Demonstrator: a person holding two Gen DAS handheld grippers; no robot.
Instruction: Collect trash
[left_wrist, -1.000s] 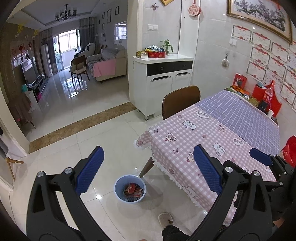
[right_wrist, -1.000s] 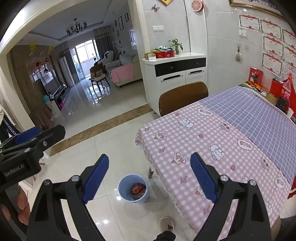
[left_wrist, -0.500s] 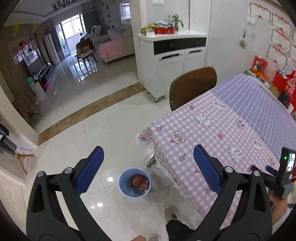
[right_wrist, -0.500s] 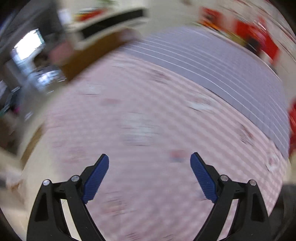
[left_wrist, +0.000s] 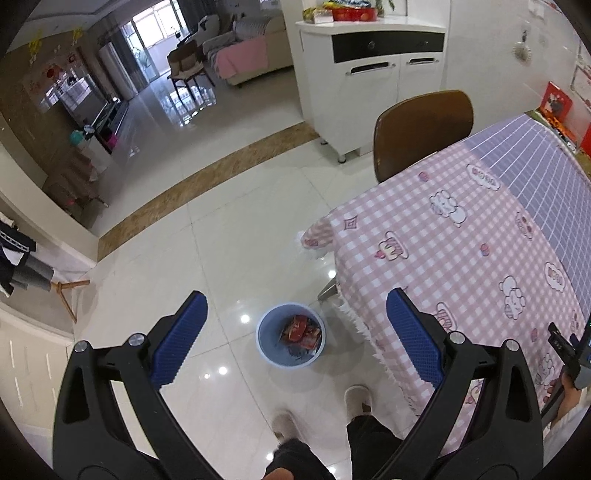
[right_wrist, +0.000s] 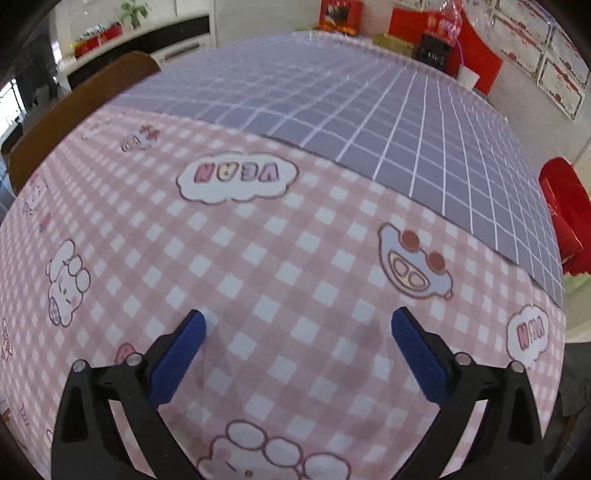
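A light blue bin (left_wrist: 291, 335) stands on the white tiled floor beside the table corner, with red snack wrappers (left_wrist: 302, 329) inside. My left gripper (left_wrist: 295, 317) is open and empty, held high above the bin. My right gripper (right_wrist: 297, 325) is open and empty, low over the pink checked tablecloth (right_wrist: 280, 258), with its fingertips close to the cloth. The right gripper also shows at the far right edge of the left wrist view (left_wrist: 570, 356). No trash shows on the cloth.
A brown chair (left_wrist: 421, 129) stands at the table's far side. A white cabinet (left_wrist: 373, 74) is behind it. Red boxes and a cup (right_wrist: 469, 77) line the table's back edge. The person's slippered feet (left_wrist: 356, 397) are near the bin.
My right gripper swung from facing the room and bin down onto the table, close over the cloth. My left gripper tilted downward and now looks more steeply at the floor and bin.
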